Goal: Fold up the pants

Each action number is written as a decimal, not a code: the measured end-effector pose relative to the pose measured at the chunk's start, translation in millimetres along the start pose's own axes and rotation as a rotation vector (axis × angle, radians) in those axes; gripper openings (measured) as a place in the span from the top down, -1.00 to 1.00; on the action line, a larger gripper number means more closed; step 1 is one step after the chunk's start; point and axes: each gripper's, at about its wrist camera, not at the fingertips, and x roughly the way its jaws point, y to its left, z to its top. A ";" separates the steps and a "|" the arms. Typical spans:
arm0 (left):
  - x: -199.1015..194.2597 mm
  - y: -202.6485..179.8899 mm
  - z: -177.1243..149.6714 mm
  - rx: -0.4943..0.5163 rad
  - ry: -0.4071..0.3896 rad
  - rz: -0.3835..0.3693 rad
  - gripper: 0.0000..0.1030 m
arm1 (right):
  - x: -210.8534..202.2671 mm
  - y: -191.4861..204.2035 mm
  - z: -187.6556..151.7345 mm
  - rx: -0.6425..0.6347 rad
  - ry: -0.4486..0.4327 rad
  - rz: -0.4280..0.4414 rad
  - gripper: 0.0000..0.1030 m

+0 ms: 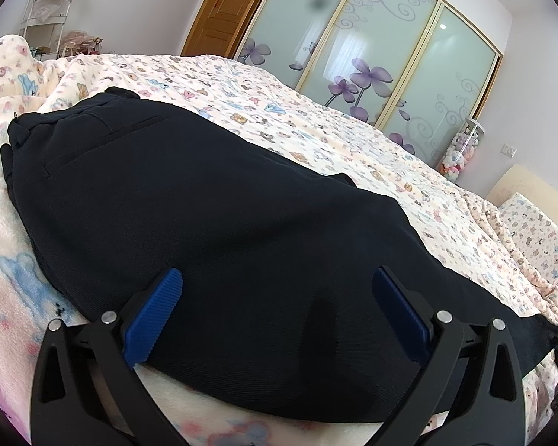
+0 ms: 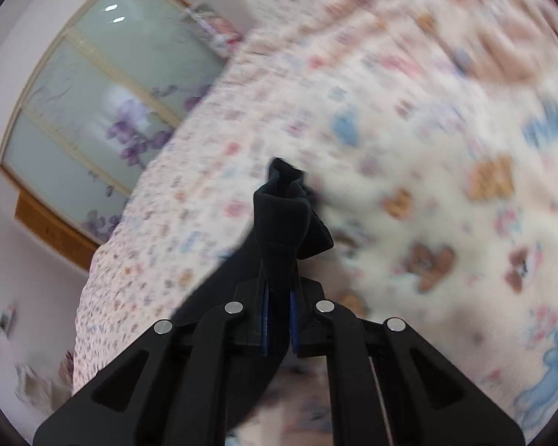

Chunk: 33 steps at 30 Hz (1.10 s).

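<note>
The dark navy pants [image 1: 212,223] lie flat on the teddy-bear blanket [image 1: 316,119]; the right gripper [image 2: 278,319] pinches 1 bunched leg end [image 2: 282,204] for folding, while the left gripper [image 1: 277,308] spreads wide above the fabric.

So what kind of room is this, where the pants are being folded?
Most likely a home bedroom. The dark pants lie on a bed covered with a teddy-bear print blanket, and a sliding-door wardrobe with frosted, flower-patterned panels stands behind it, beside a wooden door.
</note>
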 end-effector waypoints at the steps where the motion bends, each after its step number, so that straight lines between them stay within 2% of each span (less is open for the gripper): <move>1: 0.0 -0.1 0.0 0.000 0.000 0.000 -0.97 | -1.6 10.7 0.3 -0.029 -0.005 0.014 0.84; 5: -0.2 -0.3 -0.2 -0.001 0.000 0.000 -0.97 | -7.3 73.8 -11.4 -0.174 0.004 0.112 0.85; 9: -1.0 -1.0 0.5 -0.001 -0.001 -0.003 -0.97 | -0.9 148.2 -47.0 -0.310 0.074 0.258 0.84; 15: -2.7 -3.0 0.8 -0.006 -0.003 -0.010 -0.97 | 27.9 243.6 -138.1 -0.436 0.279 0.481 0.85; 17: -2.7 -2.7 0.7 -0.008 -0.003 -0.013 -0.97 | 39.4 265.0 -171.7 -0.474 0.346 0.512 0.85; 19: -3.1 -2.1 0.3 -0.010 -0.004 -0.016 -0.97 | 56.1 284.7 -213.9 -0.526 0.437 0.527 0.85; 22: -3.6 -0.6 0.2 -0.016 -0.007 -0.023 -0.97 | 72.7 295.4 -260.1 -0.608 0.496 0.479 0.84; 26: -4.1 0.2 0.0 -0.020 -0.008 -0.029 -0.97 | 89.8 290.1 -282.3 -0.712 0.537 0.390 0.84; 30: -4.1 1.1 0.1 -0.022 -0.009 -0.032 -0.97 | 79.3 290.2 -294.3 -0.824 0.545 0.356 0.79; 33: -4.6 1.7 -0.3 -0.025 -0.010 -0.036 -0.97 | 73.2 292.1 -302.3 -0.877 0.565 0.345 0.51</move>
